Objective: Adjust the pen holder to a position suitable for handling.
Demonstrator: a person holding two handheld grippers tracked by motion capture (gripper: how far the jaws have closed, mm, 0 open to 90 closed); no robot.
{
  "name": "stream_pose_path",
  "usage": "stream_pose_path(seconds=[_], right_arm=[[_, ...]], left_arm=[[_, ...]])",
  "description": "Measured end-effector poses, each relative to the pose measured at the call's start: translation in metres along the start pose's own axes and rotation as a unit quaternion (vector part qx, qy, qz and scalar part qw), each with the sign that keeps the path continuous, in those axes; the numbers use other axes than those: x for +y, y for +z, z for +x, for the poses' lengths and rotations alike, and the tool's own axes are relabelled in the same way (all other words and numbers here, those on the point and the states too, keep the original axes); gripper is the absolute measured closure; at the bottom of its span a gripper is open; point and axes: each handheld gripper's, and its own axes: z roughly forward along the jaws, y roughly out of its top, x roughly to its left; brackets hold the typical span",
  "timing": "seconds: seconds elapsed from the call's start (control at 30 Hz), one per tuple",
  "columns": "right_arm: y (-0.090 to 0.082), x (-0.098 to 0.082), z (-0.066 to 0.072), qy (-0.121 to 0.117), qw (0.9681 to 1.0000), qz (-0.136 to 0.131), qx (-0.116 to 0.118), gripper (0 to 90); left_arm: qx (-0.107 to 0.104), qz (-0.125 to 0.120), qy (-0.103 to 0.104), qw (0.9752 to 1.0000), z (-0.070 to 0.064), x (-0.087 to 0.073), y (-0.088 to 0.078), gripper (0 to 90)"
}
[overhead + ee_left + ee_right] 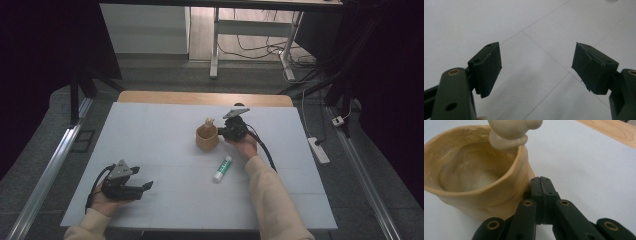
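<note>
The desk [165, 150] is the largest thing here, a wide white top with a strip of bare wood showing along its far edge. In the high view it carries three things: the tan cup, a glue stick, and the two hands with their tongs.

The tan cup [206, 137] stands upright a little past the middle of the desk, its mouth facing straight up and its long axis vertical. Its wall is lumpy and uneven, and a pale knob-like piece [510, 131] sits on the rim at the far side, rising above the opening. In the right gripper view the cup's hollow is seen from above and to one side.

The right forearm reaches forward and inward from the near edge in a cream sleeve, the hand wrapped around the body of the right tongs [220, 132], which lie roughly level and point toward the cup's side. Their jaws are pressed together with nothing between them, the tips just beside the cup's outer wall, possibly touching it.

The left tongs [147, 185] rest low near the near left corner, held level and pointing right, jaws spread wide over bare desk.

The glue stick [222, 168], white with a green cap, lies flat near the right forearm, its long axis running diagonally.
</note>
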Motion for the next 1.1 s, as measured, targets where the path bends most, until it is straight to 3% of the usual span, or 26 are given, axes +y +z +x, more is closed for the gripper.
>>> stream_pose_path(seconds=[0.23,0.47,0.57,0.67,0.7,0.73,0.77,0.93,1.1], right_arm=[[-0.003,-0.001,0.000,-0.007,0.9999,0.010,-0.009,89.8],[-0.022,-0.007,-0.003,-0.002,0.9999,0.003,-0.010,89.6],[-0.036,-0.010,-0.002,0.004,0.9999,-0.002,-0.012,79.4],[-0.048,-0.013,0.001,-0.003,0.9998,-0.007,-0.017,71.0],[-0.057,-0.016,0.003,-0.007,0.9998,-0.011,-0.018,64.4],[-0.057,-0.016,0.003,-0.007,0.9998,-0.011,-0.018,64.4],[-0.066,-0.019,0.004,-0.004,0.9996,-0.022,-0.019,58.4],[-0.081,-0.024,0.008,0.002,0.9994,-0.031,-0.016,47.0],[-0.093,-0.029,0.016,-0.015,0.9993,-0.033,-0.009,40.7]], left_arm=[[0.000,0.000,-0.001,1.0000,0.000,0.000,0.000,23.1],[0.000,-0.001,-0.001,1.0000,0.001,0.000,0.000,23.1],[0.001,-0.001,0.000,1.0000,0.000,0.000,0.000,23.1],[0.002,-0.001,-0.001,1.0000,0.000,0.000,-0.001,23.1],[0.002,-0.001,-0.001,1.0000,0.000,0.000,-0.001,23.1],[0.003,-0.001,-0.002,1.0000,0.000,0.000,-0.001,23.1],[0.004,-0.001,-0.002,1.0000,0.000,0.000,-0.001,23.1],[0.006,-0.001,-0.003,1.0000,0.001,0.000,-0.001,23.1],[0.009,-0.001,-0.005,0.9999,0.001,0.000,-0.001,23.1]])
